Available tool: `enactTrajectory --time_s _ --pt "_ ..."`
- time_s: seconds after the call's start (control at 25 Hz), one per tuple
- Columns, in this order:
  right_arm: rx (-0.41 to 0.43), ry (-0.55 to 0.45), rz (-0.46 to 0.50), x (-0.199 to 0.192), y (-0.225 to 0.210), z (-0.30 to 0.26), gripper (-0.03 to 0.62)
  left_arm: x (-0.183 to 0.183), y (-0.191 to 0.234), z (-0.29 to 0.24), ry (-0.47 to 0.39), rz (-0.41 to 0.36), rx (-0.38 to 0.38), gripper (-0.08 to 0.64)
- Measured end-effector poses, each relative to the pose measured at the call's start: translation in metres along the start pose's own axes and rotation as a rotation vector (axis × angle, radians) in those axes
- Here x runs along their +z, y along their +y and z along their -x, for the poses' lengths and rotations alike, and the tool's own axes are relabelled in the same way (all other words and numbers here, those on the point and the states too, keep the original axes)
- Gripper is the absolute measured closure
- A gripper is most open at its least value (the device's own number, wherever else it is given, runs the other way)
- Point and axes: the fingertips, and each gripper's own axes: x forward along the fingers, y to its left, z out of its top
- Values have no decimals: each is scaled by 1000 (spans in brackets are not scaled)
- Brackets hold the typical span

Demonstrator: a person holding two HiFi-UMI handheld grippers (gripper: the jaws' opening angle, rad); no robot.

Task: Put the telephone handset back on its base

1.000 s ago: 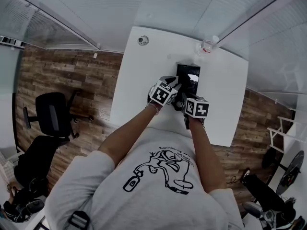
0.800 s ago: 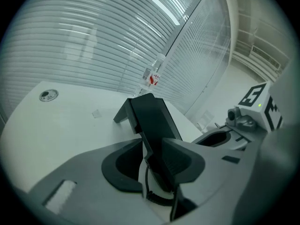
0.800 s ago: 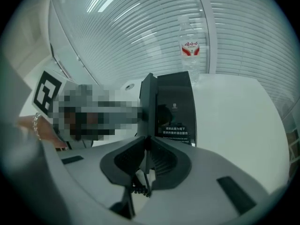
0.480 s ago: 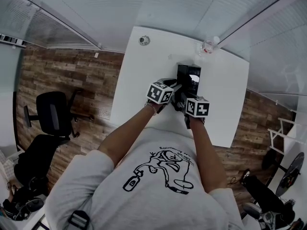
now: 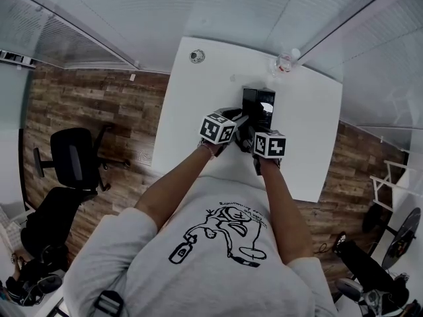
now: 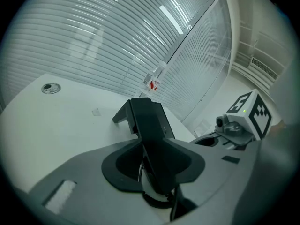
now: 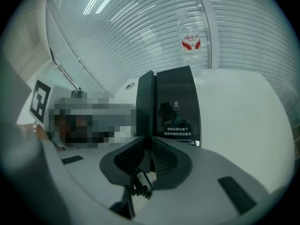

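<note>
Behind the left gripper [image 6: 157,168], lower end of handset [image 6: 149,121].

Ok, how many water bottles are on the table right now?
1. The water bottle stands at the far edge of the table, beyond the telephone base. Part of the tabletop is covered in the head view, so another could be hidden.

Left hand-held gripper [image 5: 236,119] and right hand-held gripper [image 5: 254,132] meet at the telephone [image 5: 259,102] on the white table [image 5: 197,88].
</note>
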Motion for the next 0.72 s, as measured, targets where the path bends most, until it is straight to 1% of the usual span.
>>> enactTrajectory --time_s 0.12,0.2,0.36,0.44,0.52,0.64,0.72 --pt "-62 -26 49 3 -2 5 558 -2 4 -1 7 -1 27 437" --pt "-89 -43 78 6 -4 7 558 -5 7 -2 13 9 46 436" --pt "-98 -35 125 6 -3 5 560 -9 2 -5 18 19 26 436" --pt "-105 -38 144 6 -1 6 578 -9 -1 -4 6 29 19 436" --pt "-105 -44 143 6 0 7 582 -7 -4 0 -13 40 5 437" --pt "-84 -51 102 6 -4 8 583 -6 -8 2 -29 21 -14 437" --pt "-69 -54 92 6 -3 9 583 -6 -8 2 -33 20 -18 437"
